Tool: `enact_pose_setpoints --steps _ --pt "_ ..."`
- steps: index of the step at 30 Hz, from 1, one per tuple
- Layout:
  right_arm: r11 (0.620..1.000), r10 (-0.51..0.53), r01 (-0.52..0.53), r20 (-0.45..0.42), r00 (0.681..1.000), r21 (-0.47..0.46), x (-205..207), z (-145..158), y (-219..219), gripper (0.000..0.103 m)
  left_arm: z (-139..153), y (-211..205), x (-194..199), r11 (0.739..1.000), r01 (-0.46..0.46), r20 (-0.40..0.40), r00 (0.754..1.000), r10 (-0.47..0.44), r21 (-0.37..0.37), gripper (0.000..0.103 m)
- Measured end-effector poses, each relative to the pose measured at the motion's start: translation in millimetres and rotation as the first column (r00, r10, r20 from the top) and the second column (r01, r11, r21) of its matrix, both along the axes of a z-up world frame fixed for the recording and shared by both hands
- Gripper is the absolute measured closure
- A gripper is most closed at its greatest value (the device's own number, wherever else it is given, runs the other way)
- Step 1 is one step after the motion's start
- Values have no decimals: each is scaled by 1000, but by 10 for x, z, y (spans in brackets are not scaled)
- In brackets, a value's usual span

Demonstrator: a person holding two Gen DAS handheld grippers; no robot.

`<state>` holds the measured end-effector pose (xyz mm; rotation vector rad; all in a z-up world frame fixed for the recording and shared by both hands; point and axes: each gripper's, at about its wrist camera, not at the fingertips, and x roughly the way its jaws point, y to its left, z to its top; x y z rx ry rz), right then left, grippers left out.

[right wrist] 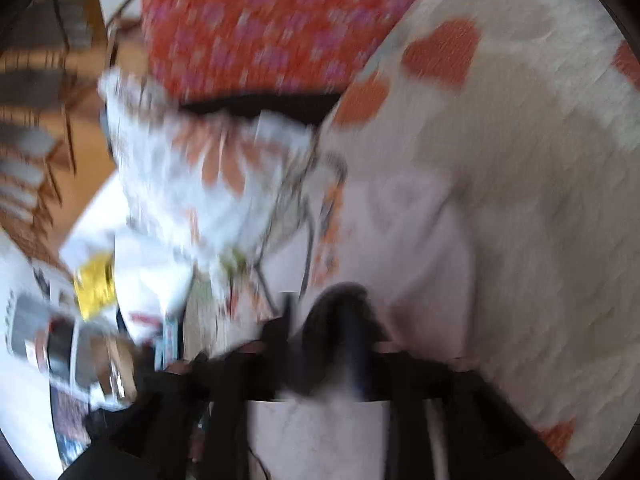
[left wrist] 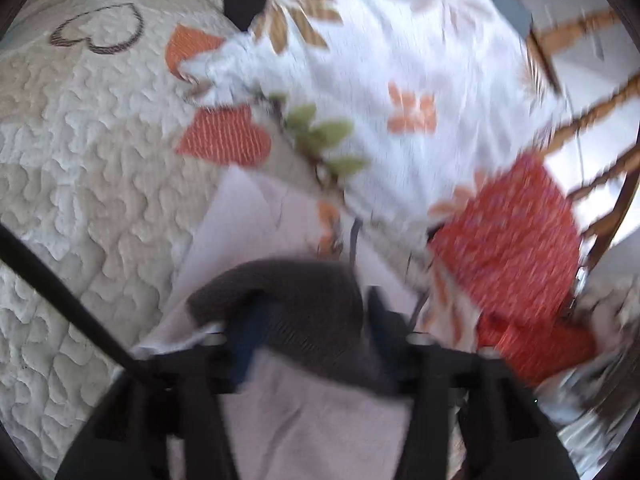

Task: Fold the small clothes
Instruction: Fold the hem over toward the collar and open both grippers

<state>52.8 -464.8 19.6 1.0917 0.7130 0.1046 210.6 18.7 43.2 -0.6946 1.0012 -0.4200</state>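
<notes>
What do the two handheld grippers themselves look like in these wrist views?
Both are black. The left gripper has two dark fingers with bluish inner pads, silver screw heads at their bases, and a thin black cable running off left. The right gripper is blurred, black-bodied too.

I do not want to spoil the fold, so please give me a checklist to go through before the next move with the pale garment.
1. Left gripper jaws apart: ok; the dark grey band lies across the gap.
2. Right gripper grip: cannot tell, picture blurred.
3. Pale garment flat on the quilt: cannot tell.
4. Space beside it free: not ok; floral cloth and red cloth lie close.
</notes>
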Motion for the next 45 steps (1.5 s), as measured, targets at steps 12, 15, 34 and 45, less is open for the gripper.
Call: enact_pose_setpoints --steps 12,15,34,45 --pt "970 -2 -16 -74 997 -243 -33 222 214 41 165 -82 -197 971 34 20 999 -40 235 36" --pt "933 39 -77 -112 993 -352 -56 256 388 41 174 -53 -292 952 48 24 998 -58 304 35" --pt "830 -50 -214 -451 891 -515 -586 -45 339 97 1 478 -604 920 37 -73 997 -9 391 33" --pt "839 -26 -144 -302 953 -524 -684 273 377 73 5 369 -679 874 62 -45 998 -46 483 32"
